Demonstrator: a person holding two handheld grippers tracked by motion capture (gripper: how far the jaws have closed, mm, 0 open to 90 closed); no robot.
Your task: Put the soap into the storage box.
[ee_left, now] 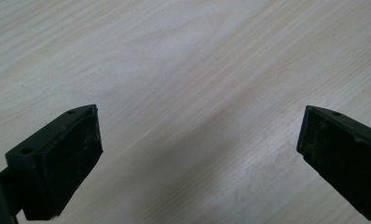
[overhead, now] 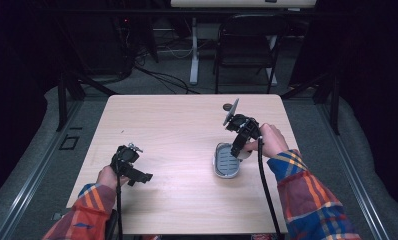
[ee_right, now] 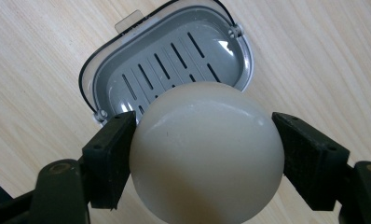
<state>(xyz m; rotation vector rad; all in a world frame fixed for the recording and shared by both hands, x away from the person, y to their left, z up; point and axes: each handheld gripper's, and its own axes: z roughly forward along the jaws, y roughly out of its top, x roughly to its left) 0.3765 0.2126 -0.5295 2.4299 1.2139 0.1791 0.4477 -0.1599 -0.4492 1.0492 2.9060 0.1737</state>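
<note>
A smooth white ball (ee_right: 207, 151) sits clamped between both jaws of my right gripper (ee_right: 203, 149), which is shut on it. Just beyond and below the ball lies an oval grey slotted dish (ee_right: 172, 60) with a clear rim. From above, the right gripper (overhead: 238, 145) hovers over the near right end of that dish (overhead: 226, 161), right of the table's centre. My left gripper (overhead: 132, 167) rests low over the table's left front, held by a hand. Its jaws stand wide apart over bare wood, the left gripper (ee_left: 200, 135) open and holding nothing.
The light wooden table (overhead: 187, 135) has a small dark round mark (overhead: 228, 107) near its far edge. A black folding chair (overhead: 247, 47) and a white table leg (overhead: 194, 50) stand beyond it, with cables on the floor.
</note>
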